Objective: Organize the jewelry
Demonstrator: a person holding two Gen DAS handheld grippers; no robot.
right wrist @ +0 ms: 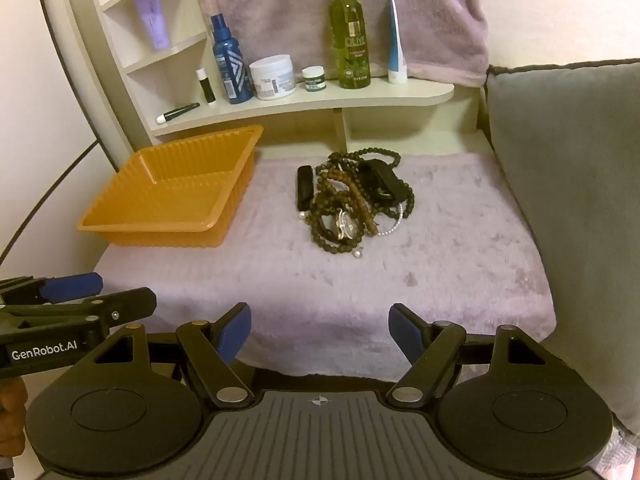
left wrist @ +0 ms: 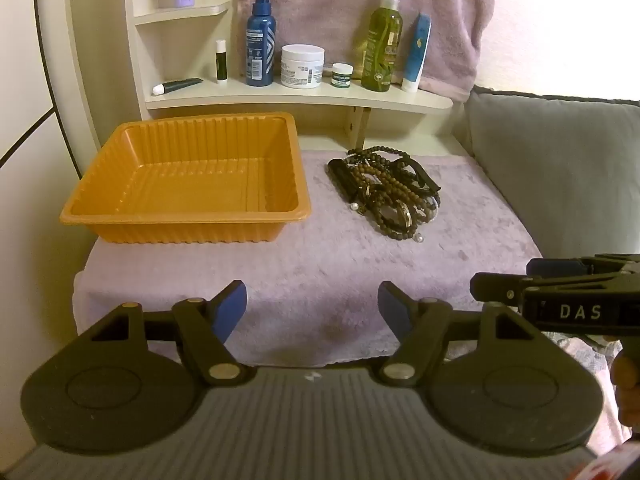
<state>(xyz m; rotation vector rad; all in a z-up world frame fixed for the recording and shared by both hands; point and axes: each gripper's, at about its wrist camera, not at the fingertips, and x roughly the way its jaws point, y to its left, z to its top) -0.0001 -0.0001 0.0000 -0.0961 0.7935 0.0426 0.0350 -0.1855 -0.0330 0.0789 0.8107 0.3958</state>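
Observation:
A tangled pile of jewelry [left wrist: 386, 192], dark bead strings, brown beads, a watch and a black clasp, lies on the lilac fluffy cloth [left wrist: 320, 264]; it also shows in the right wrist view [right wrist: 352, 200]. An empty orange ribbed plastic tray [left wrist: 188, 184] stands left of the pile, also in the right wrist view [right wrist: 172, 196]. My left gripper [left wrist: 312, 308] is open and empty, near the cloth's front edge. My right gripper [right wrist: 320, 332] is open and empty, level with it, to the left gripper's right [left wrist: 500, 280].
A cream shelf [left wrist: 300, 98] behind the cloth holds a blue spray bottle [left wrist: 261, 40], a white jar [left wrist: 302, 66], a small green jar, a green olive spray bottle [right wrist: 349, 36] and tubes. A grey cushion [right wrist: 568, 184] bounds the right side. A lilac towel hangs behind.

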